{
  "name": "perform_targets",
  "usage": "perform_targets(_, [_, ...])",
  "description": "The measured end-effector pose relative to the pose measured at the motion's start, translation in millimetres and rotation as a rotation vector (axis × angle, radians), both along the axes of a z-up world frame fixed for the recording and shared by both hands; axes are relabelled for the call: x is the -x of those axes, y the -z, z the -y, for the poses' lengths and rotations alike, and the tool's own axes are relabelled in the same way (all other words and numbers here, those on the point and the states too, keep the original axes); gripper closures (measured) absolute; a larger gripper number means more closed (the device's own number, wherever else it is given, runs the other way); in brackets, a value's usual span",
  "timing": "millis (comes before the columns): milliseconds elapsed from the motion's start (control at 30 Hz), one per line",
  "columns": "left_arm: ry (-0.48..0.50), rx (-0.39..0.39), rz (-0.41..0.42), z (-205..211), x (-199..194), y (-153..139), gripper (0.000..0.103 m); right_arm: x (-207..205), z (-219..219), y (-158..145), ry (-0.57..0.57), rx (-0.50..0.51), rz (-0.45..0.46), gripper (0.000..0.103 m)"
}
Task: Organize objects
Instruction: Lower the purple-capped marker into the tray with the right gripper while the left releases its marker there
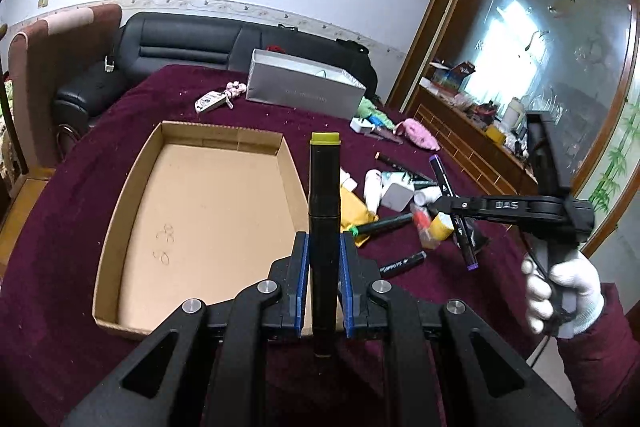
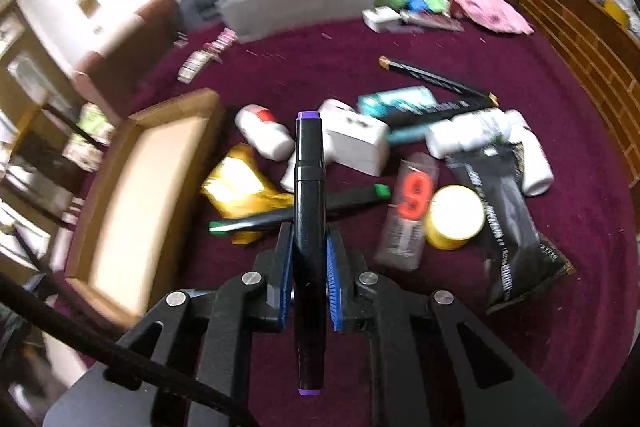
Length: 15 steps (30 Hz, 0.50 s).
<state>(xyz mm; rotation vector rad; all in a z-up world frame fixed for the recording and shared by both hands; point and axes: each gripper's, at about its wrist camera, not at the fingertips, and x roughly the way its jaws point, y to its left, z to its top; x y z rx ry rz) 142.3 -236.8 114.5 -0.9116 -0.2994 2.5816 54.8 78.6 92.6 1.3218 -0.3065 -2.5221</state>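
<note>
Both hand-held grippers clamped, yellow-capped marker (image 1: 325, 211), purple-capped marker (image 2: 309, 211)

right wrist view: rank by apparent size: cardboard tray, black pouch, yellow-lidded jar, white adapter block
1. cardboard tray, blurred but clearly largest
2. black pouch
3. white adapter block and yellow-lidded jar: look alike in size, not ranked

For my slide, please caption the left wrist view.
Left gripper clamps a yellow-capped marker beside the cardboard tray.
</note>
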Motion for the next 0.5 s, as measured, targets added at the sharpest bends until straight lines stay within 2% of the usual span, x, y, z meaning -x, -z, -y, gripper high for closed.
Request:
perform_targets(200, [-0.002,0.01,0.036,22,34,-20,0.091,6,50,-29,-0.13,0.141,-0.001,0.09])
perform_targets(367, [-0.015,0.079,0.097,28,86,-20,0.091,38,102,-20,-0.182,0.231,0.071,0.09])
perform_targets(500, [-0.019,0.114,0.19,26,137,-1,0.092,76,137,1,-0.161,0.206,0.134,0.09])
